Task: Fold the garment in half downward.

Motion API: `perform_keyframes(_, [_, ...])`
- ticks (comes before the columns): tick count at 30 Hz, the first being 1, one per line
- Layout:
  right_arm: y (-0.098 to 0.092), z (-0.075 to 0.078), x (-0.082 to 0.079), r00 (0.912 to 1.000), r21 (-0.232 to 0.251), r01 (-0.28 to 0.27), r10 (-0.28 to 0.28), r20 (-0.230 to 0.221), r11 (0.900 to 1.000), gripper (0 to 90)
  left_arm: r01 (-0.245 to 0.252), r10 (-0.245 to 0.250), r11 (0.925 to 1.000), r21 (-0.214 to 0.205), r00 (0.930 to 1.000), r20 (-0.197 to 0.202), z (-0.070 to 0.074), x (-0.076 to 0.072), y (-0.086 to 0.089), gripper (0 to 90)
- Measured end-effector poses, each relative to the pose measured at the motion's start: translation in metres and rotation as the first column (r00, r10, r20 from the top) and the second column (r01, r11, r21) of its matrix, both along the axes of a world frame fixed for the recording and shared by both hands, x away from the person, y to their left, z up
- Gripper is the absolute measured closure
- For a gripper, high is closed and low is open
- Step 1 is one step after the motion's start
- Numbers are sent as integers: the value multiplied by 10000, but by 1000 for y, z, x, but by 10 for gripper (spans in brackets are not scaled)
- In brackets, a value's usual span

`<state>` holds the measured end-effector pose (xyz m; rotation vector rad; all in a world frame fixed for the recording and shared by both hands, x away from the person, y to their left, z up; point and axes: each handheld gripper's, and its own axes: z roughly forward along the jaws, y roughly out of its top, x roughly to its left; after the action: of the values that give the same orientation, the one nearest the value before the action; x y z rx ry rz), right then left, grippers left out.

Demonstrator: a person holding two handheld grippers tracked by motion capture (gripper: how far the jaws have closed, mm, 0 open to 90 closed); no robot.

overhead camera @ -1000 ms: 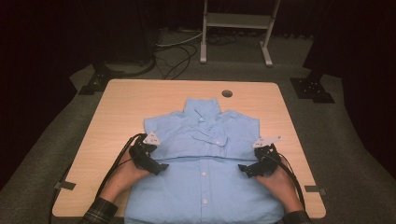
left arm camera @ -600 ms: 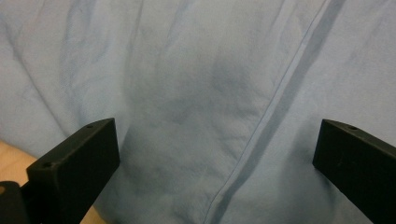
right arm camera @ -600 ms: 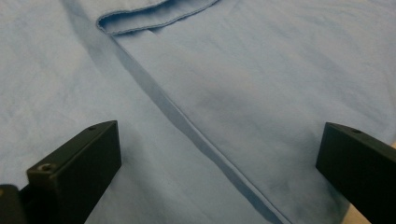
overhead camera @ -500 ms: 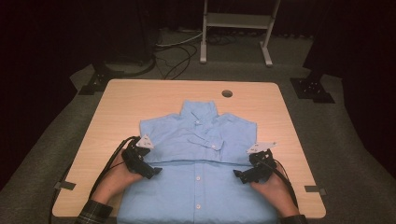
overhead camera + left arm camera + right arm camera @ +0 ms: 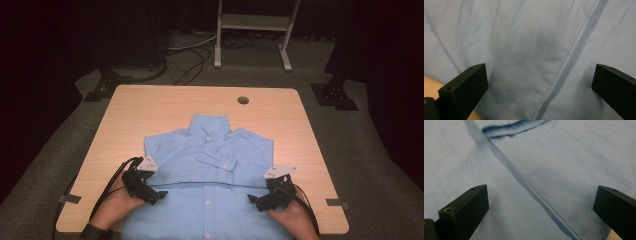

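Lying buttoned-up across the bench's (image 5: 150, 107) near half is a blue shirt (image 5: 210, 165), collar pointing to twelve o'clock; the left gripper (image 5: 159, 194) and right gripper (image 5: 251, 199) are hovering over its fold, jaws spread wide, gripping nothing.

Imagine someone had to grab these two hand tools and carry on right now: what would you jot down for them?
Left gripper: open, jaws wide over the shirt's left edge, gripping nothing.
Right gripper: open too, over the right edge.
Blue shirt: lies on the table, collar at the far side, sleeves folded in across the chest, hem end hanging over the near edge.
Done: sleeves in.
Left: probably pinch both sides and fold the lower half up towards the collar.
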<state>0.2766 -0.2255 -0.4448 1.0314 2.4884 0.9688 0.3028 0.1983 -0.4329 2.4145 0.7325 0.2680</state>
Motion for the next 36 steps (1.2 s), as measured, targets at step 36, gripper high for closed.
perform_keyframes(36, [-3, 1, 37, 10000, -16, -39, 39, 63, 10000, 0, 13, -12, 9996, -288, 10000, 24, -1, 30, -11, 0])
